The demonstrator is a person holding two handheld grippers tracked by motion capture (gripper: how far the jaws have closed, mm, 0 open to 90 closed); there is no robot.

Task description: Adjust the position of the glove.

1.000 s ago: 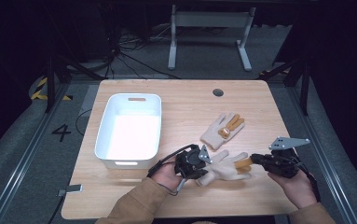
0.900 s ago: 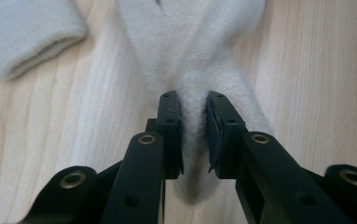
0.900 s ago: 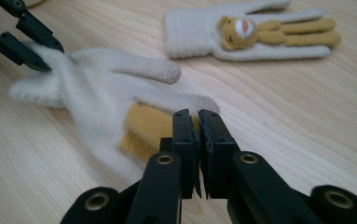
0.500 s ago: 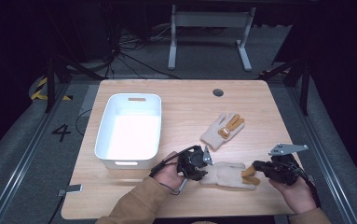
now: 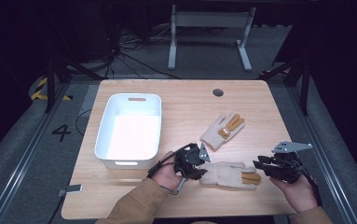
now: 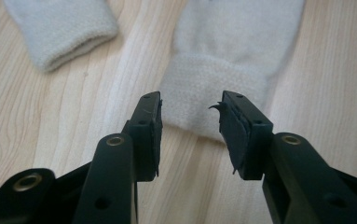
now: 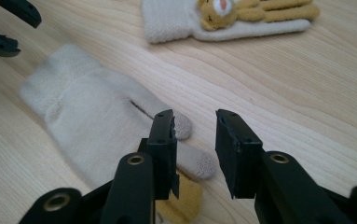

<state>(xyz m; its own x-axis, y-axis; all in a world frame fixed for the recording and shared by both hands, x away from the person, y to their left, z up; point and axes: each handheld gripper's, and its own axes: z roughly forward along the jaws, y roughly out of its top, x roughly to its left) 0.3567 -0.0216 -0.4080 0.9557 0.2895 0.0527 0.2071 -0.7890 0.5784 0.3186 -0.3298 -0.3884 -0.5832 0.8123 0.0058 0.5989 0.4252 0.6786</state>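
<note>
Near the desk's [image 5: 134, 196] front edge, the near glove [image 5: 227, 174] lay flat between both tools, cuff toward the left tool [image 6: 190, 128], fingers toward the right tool [image 7: 195, 149]. Both sat open and empty, 1 per end, probably lined up for a 2-point pickup. Glove 2 [image 5: 223, 129] lay apart, beside the white bin [image 5: 102, 140].

Overhead view; both gripper views share glove [image 5: 226, 173].
</note>
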